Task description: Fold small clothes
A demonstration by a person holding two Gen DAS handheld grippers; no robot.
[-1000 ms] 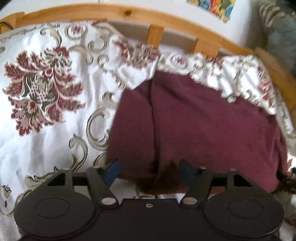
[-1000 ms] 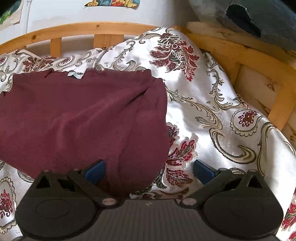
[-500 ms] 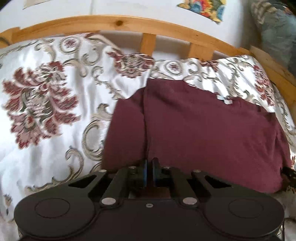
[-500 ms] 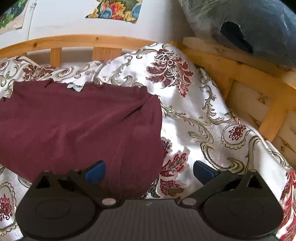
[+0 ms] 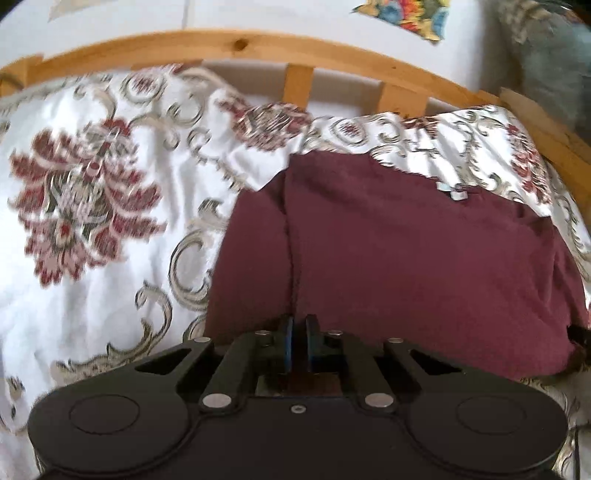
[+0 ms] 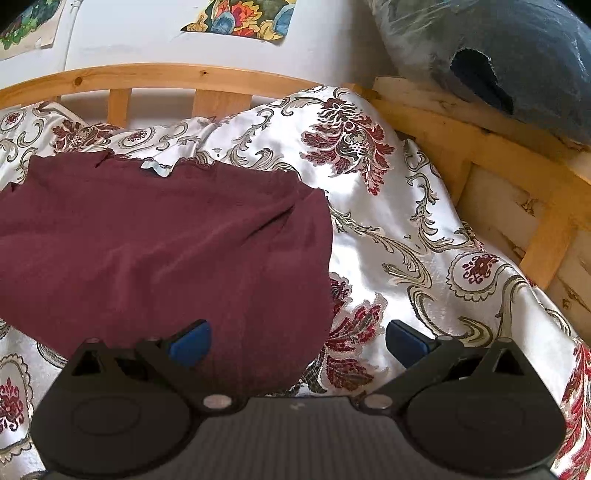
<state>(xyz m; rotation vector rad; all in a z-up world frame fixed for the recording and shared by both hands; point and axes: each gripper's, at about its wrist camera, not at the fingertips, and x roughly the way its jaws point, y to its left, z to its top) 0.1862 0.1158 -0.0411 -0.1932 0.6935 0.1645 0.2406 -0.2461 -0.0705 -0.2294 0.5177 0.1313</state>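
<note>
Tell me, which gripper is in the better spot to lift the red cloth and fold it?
Probably the left gripper. Its jaws are nearly together on the near edge of the cloth, though they are opening slightly. The right gripper has its jaws wide apart over the cloth's corner and holds nothing.

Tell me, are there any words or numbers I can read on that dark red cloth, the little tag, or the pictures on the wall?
No words or numbers can be read anywhere.
The small pale tag at the far edge of the maroon garment: too small and blurred to read.
The colourful picture on the wall: only painted shapes, no letters.
The floral bedspread: pattern only.
</note>
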